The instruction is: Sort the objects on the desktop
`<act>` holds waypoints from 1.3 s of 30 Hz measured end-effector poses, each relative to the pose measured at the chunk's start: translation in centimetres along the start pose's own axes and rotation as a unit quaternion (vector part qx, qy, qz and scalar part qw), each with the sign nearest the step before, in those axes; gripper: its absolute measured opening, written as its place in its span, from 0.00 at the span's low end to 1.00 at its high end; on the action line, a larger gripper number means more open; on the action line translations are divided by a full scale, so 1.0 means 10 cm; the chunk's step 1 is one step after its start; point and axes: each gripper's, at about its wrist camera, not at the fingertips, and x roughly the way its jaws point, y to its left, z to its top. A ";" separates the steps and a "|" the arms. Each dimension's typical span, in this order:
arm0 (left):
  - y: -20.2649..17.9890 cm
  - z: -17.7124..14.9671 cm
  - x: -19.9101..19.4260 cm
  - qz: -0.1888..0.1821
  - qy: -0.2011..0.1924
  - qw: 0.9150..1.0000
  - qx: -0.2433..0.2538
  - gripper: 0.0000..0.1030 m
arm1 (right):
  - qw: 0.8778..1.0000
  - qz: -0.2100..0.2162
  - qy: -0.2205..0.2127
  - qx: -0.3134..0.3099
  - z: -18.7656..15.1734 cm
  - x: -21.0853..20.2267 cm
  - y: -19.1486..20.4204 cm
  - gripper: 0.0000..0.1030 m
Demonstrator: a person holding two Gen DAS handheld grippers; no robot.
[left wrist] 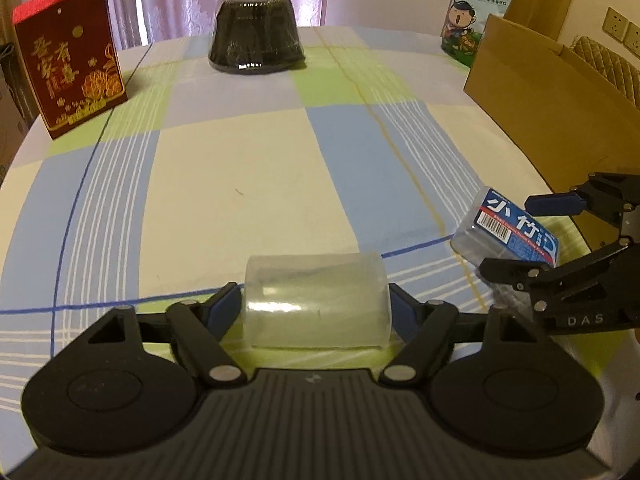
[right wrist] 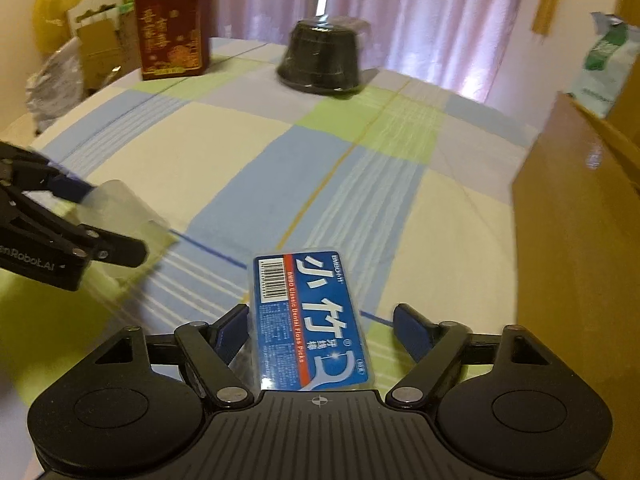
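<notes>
Floss box (right wrist: 310, 320) between right hand-held gripper (right wrist: 320, 332) fingers, seemingly loose.

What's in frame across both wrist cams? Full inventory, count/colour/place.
clear plastic box: 1, transparent, between the left gripper's fingers, near edge of table
dental floss pick box: 1, blue label on clear case, between the right gripper's fingers, tilted
red gift box: 1, dark red with gold print, upright at far left of table
black container: 1, black in clear wrap, far centre of table
cardboard box: 1, brown, right side of table
green and white bag: 1, cartoon print, far right behind the cardboard box
tablecloth: 1, blue, green and cream check, covers table
left gripper: 1, black with blue pads, shut on clear plastic box
right gripper: 1, black with blue pads, right pad apart from the box
</notes>
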 end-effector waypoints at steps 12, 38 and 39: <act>-0.19 -0.09 -0.08 -0.013 0.008 0.999 0.030 0.66 | 0.999 -0.017 0.013 0.043 -0.27 -0.27 0.12 0.55; -1.31 -0.70 -0.91 -0.051 -0.014 0.996 0.078 0.66 | 0.991 -0.056 0.027 0.122 -0.95 -1.53 0.08 0.55; -1.33 -0.71 -0.94 -0.048 -0.015 0.996 0.073 0.66 | 0.990 -0.059 0.025 0.123 -0.96 -1.58 0.06 0.55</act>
